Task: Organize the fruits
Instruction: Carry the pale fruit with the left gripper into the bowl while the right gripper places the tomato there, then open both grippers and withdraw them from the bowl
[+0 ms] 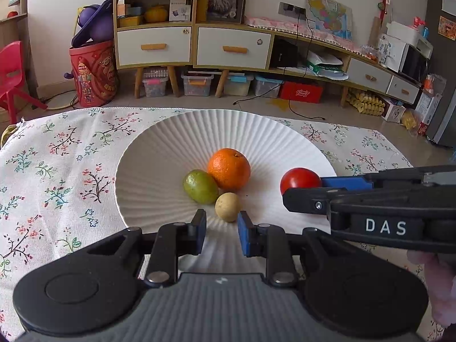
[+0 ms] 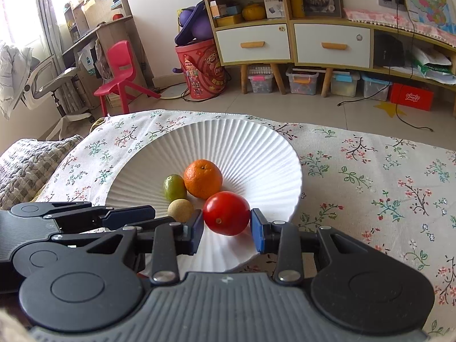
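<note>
Red, smooth tomato (image 2: 226, 213): clamped in my right gripper (image 2: 227, 229) over the near rim of the ribbed white plate (image 2: 256, 154). Beside it in the plate: dimpled orange (image 2: 203, 178), green oval fruit (image 2: 174, 187), small tan round fruit (image 2: 180, 208). Left gripper (image 1: 221, 235) closed, empty. Only the left view shows "DAS" lettering (image 1: 385, 226) on my right gripper.

Orange (image 1: 228, 168), green fruit (image 1: 200, 186), small tan fruit (image 1: 227, 207), red tomato (image 2: 226, 213) — all on white ribbed plate (image 1: 159, 154).

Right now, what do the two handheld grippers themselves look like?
Both look alike: the left gripper and right gripper have black linkage arms with silver rivets, blue pads on the fingers, round black side discs and a ribbed grey body. White letters "DAS" mark the right one's side.
</note>
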The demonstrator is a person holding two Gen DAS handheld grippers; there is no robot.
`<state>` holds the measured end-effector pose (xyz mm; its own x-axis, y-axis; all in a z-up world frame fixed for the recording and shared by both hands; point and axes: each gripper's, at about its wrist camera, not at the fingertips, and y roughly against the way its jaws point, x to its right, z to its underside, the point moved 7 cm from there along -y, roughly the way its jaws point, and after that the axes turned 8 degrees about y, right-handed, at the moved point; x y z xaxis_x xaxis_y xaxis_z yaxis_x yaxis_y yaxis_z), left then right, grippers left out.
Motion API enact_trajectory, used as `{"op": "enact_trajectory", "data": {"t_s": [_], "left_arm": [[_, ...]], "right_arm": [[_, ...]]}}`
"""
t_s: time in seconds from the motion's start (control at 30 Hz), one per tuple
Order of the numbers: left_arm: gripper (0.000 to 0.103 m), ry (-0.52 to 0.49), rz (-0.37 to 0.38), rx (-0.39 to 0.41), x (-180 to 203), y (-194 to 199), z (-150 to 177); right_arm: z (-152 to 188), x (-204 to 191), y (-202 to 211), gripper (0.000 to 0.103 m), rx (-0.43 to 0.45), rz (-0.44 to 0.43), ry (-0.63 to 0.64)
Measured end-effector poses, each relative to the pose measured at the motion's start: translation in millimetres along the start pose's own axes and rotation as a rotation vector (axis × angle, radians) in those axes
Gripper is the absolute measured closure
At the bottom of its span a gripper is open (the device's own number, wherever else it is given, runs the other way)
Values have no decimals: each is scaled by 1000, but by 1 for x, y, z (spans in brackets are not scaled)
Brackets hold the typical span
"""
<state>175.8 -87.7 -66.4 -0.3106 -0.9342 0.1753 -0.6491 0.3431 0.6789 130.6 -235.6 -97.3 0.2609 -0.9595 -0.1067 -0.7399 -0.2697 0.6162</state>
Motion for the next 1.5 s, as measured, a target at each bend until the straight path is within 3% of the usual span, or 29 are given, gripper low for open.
{"op": "enact_trajectory", "data": {"t_s": [0.1, 0.27, 0.4, 0.53, 0.77, 1.07, 1.5], "left_arm": [[91, -1, 2, 2, 0, 2, 0], [65, 0, 6, 4, -1, 10, -1], [54, 16, 23, 14, -2, 25, 1], [35, -13, 16, 38, -4, 43, 6], [19, -33, 17, 56, -11, 71, 20], [11, -31, 27, 42, -26, 87, 41], [11, -57, 22, 3, -39, 98, 82]], "right_arm": [[-1, 0, 2, 68, 6, -8, -8], [-3, 3, 14, 54, 31, -19, -26], [0, 3, 29, 42, 49, -7, -32], [5, 2, 44, 28, 67, 6, -23], [21, -1, 61, 12, 70, 38, -7], [44, -13, 69, 5, 75, 42, -13], [73, -39, 74, 0, 78, 38, 82]]}}
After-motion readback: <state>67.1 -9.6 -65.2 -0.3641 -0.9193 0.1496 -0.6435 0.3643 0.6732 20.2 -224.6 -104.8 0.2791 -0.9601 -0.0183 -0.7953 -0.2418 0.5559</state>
